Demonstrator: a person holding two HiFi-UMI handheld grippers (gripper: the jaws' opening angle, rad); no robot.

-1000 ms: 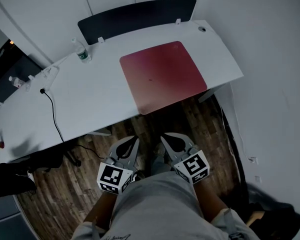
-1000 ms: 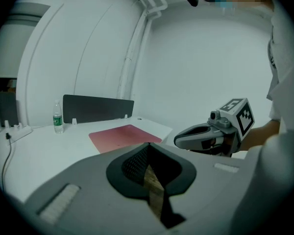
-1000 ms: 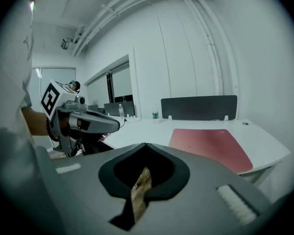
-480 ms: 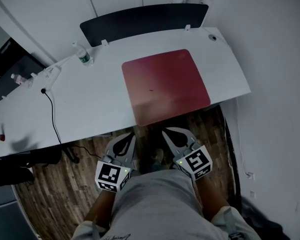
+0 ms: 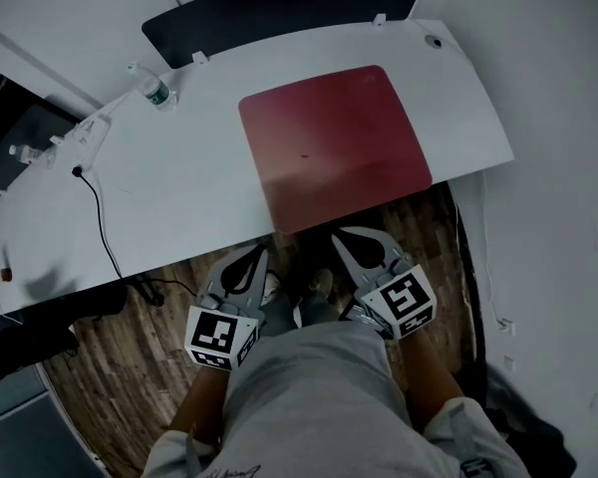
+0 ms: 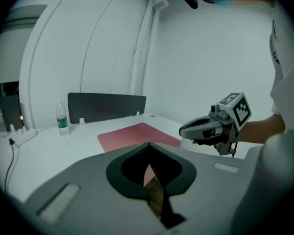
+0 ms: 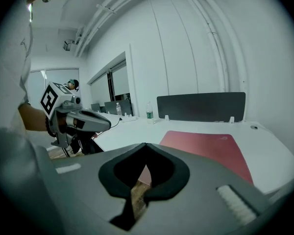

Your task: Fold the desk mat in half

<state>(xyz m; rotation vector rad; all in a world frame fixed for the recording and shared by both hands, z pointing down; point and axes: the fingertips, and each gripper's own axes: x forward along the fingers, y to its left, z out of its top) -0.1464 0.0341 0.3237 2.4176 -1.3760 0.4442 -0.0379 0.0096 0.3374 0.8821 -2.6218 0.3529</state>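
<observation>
A dark red desk mat [image 5: 334,142] lies flat and unfolded on the white desk [image 5: 179,197], its near edge close to the desk's front edge. Both grippers hang in front of the desk over the wooden floor, at the person's waist. My left gripper [image 5: 253,255] is shut and holds nothing. The right gripper [image 5: 341,235] is also shut and empty, its tip just under the mat's near edge. In the left gripper view the mat [image 6: 137,135] lies ahead past the shut gripper [image 6: 147,145], with the right gripper [image 6: 186,129] beside it. The right gripper view has the mat [image 7: 210,146] ahead of its gripper [image 7: 145,145].
A black divider panel [image 5: 279,13] runs along the desk's back edge. A water bottle [image 5: 151,90] stands at the back left, near a power strip [image 5: 75,142] with a black cable [image 5: 98,217] trailing off the front. The person's grey shorts [image 5: 309,396] fill the bottom.
The desk and mat have slid up in the head view. Both grippers have risen a little toward the desk's front edge, still side by side and shut.
</observation>
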